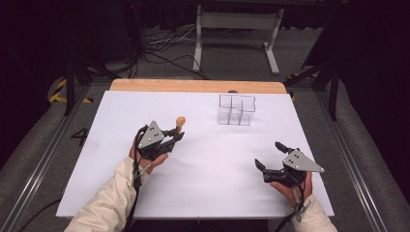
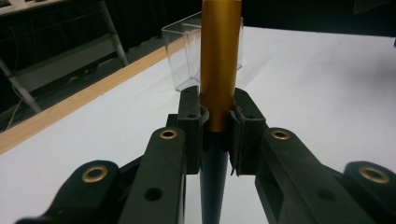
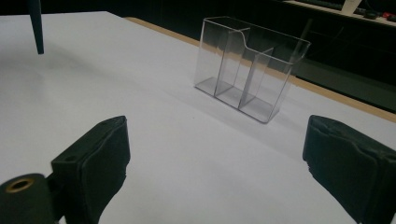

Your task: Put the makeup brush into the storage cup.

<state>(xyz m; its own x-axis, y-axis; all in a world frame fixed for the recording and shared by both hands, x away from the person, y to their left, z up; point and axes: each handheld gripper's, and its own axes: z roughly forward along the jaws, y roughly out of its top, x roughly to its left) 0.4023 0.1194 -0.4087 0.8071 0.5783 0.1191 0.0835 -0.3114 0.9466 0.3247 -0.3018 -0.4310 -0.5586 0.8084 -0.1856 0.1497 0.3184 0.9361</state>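
A slim pen-like stick with a gold upper barrel (image 2: pixel 219 60) and a dark tapering lower part stands upright in my left gripper (image 2: pixel 217 114), which is shut on it. From above, its rounded gold top (image 1: pixel 180 121) shows left of centre over the white sheet, with the left gripper (image 1: pixel 179 135) just below it. The dark tip (image 3: pixel 36 23) hangs just above the sheet. A clear plastic organiser (image 1: pixel 236 110) with several compartments stands empty towards the back. My right gripper (image 1: pixel 269 154) is open and holds nothing at the front right; its jaws (image 3: pixel 217 140) point at the organiser (image 3: pixel 247 70).
A white sheet (image 1: pixel 203 164) covers the table, with a wooden edge (image 1: pixel 193 86) showing at the far side. Beyond it are a white stand's legs (image 1: pixel 235 38) and cables on a grey floor. Metal rails (image 1: pixel 43 154) run along both sides of the table.
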